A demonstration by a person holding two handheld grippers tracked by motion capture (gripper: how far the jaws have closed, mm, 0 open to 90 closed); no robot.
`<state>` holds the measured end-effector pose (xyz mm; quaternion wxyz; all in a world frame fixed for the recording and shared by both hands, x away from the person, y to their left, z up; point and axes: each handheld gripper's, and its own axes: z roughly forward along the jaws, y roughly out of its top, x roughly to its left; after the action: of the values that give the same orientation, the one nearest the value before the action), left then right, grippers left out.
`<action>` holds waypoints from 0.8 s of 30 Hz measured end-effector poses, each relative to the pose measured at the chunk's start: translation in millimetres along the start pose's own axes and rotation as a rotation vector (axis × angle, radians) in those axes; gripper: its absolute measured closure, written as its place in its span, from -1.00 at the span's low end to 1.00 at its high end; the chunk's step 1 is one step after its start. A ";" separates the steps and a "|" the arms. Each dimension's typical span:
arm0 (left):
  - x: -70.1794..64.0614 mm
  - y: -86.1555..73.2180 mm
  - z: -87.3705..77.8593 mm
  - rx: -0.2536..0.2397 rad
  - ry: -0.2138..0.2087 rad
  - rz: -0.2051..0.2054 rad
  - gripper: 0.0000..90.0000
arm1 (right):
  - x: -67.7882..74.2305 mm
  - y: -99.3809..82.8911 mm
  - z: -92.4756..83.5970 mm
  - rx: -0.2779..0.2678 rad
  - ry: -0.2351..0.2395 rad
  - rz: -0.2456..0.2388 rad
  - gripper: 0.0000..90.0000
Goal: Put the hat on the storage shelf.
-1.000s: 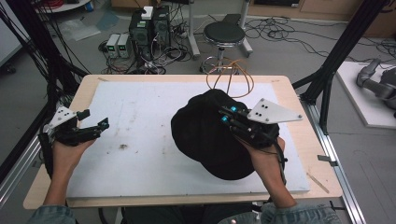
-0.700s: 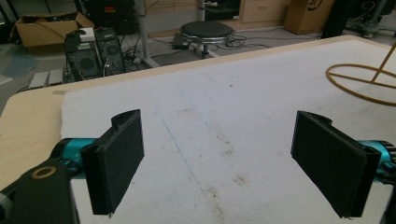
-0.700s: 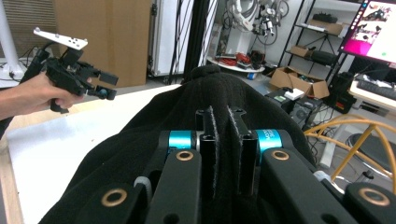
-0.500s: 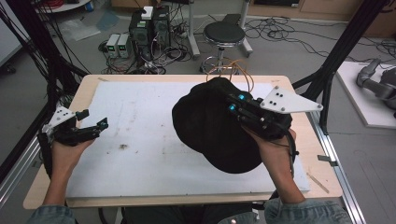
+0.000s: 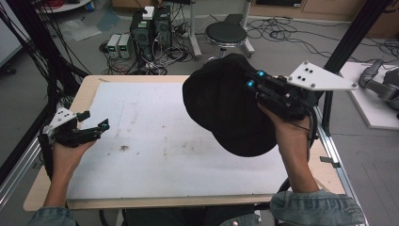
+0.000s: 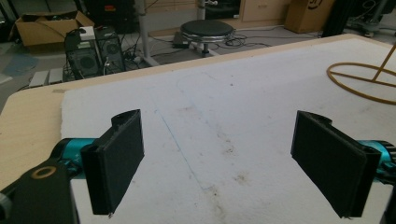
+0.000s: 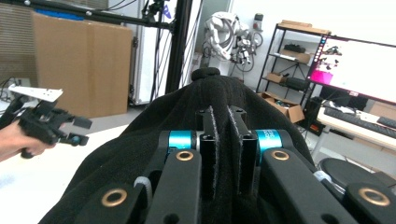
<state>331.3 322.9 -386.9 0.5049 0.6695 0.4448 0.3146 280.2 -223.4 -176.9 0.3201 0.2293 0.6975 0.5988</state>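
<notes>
Black soft fabric cap w/ a small button on its crown is held up above the right half of the white foam mat that covers the light wooden table; it hangs clear of the mat, its brim end toward the person's side. Right gripper has the cap: in the right gripper view its black jaws stand nearly together w/ a fold of the cap's cloth pinched between them, crown button at top centre. Grey three-cornered plate sits on top of that gripper, on the side away from the mat. Right hand comes up from the mat's near right corner.

Left gripper is at the mat's left edge, low over it, well apart from the cap. Its jaws stand wide open w/ nothing between them; the left gripper view shows bare stained mat in the gap. A thin tan wire ring w/ a rod lies on the mat toward its far right part. Beyond the mat's far edge, on the floor: a round black stool and dark computer boxes
</notes>
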 end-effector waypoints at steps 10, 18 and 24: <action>0.1 -0.8 0.7 0.002 -0.001 -0.001 -0.62 | -22.8 6.6 7.8 -0.015 -0.044 0.035 0.89; 0.6 -1.2 0.9 0.003 0.001 -0.002 -0.61 | -43.8 3.4 21.9 -0.005 -0.109 0.055 0.89; 1.4 -1.6 1.1 0.007 0.000 -0.001 -0.61 | -57.9 -0.8 34.1 0.008 -0.154 0.055 0.89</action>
<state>332.3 323.9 -388.8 0.5027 0.6710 0.4461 0.3132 344.8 -240.7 -170.4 0.3552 0.2949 0.6667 0.5851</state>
